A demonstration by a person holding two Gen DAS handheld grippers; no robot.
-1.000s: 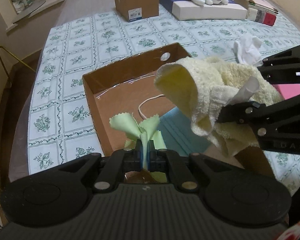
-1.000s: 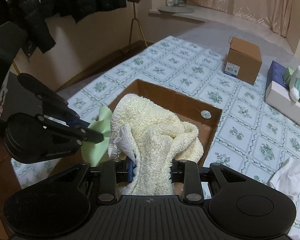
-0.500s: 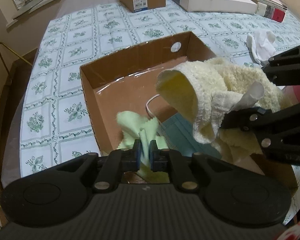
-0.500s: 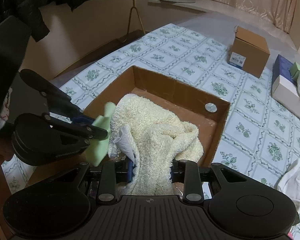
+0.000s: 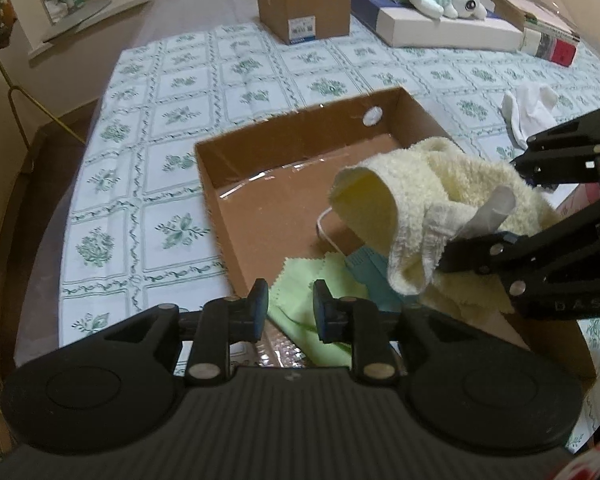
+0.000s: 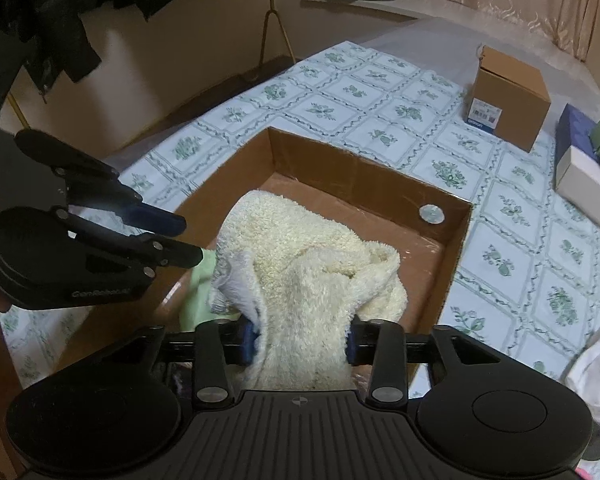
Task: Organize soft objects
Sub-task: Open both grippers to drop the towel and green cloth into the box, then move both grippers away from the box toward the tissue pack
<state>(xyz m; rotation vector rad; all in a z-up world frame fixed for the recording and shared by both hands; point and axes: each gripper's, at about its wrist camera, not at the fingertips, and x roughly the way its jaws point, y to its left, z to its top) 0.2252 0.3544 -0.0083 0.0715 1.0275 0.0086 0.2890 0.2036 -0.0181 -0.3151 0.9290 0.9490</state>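
Since a second ago our left tongs [image 5: 290,304] have just been opening and have let go of the green cloth [image 5: 320,284], which now lies flat in the box [image 5: 220,216] beside a teal mask [image 5: 366,268]. Our right tongs [image 6: 300,346] have also just been opening, yet the towel [image 6: 312,272] sits between them, draping into the box. A white sock [image 5: 528,110] lies on the tablecloth [image 5: 172,112] well apart.

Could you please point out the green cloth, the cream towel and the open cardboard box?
green cloth [image 5: 300,300], left wrist view, flat middle.
cream towel [image 6: 300,264], right wrist view, bunched top.
open cardboard box [image 5: 300,136], left wrist view, far wall.
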